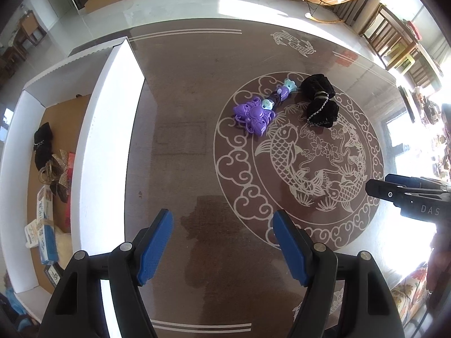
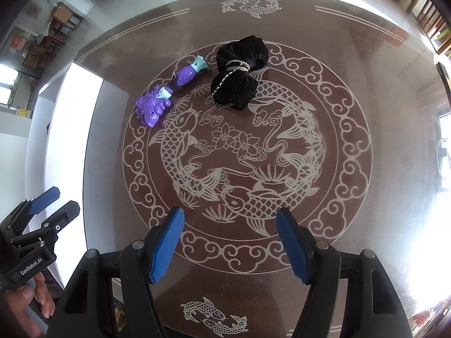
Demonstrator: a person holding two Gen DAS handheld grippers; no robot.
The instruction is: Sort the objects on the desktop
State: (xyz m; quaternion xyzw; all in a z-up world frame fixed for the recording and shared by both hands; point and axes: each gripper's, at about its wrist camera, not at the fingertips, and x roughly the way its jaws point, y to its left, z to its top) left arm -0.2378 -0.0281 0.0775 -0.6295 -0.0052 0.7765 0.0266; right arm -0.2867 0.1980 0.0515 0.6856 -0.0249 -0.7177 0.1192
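- Both the left gripper (image 1: 222,245) and right gripper (image 2: 229,245) hang released, holding nothing, over the brown fish-patterned glass tabletop (image 2: 352,56)
- Reach toward twelve o'clock; straddle the purple plastic butterfly wand (image 2: 166,93) or black velvet hair bow (image 2: 238,73) squarely, then carry it to the white cardboard box (image 1: 110,129) at nine o'clock

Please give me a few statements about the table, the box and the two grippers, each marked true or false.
1. Both the left gripper and the right gripper are open and hold nothing. True.
2. The purple toy wand is inside the white box. False: it lies on the table, on the edge of the round fish pattern.
3. The black velvet bow lies beside the wand's light blue end. True.
4. The box is empty. False: it already holds a dark bow, a glittery bow and small packets.
5. The bow is between the right gripper's fingers. False: it lies well beyond them.
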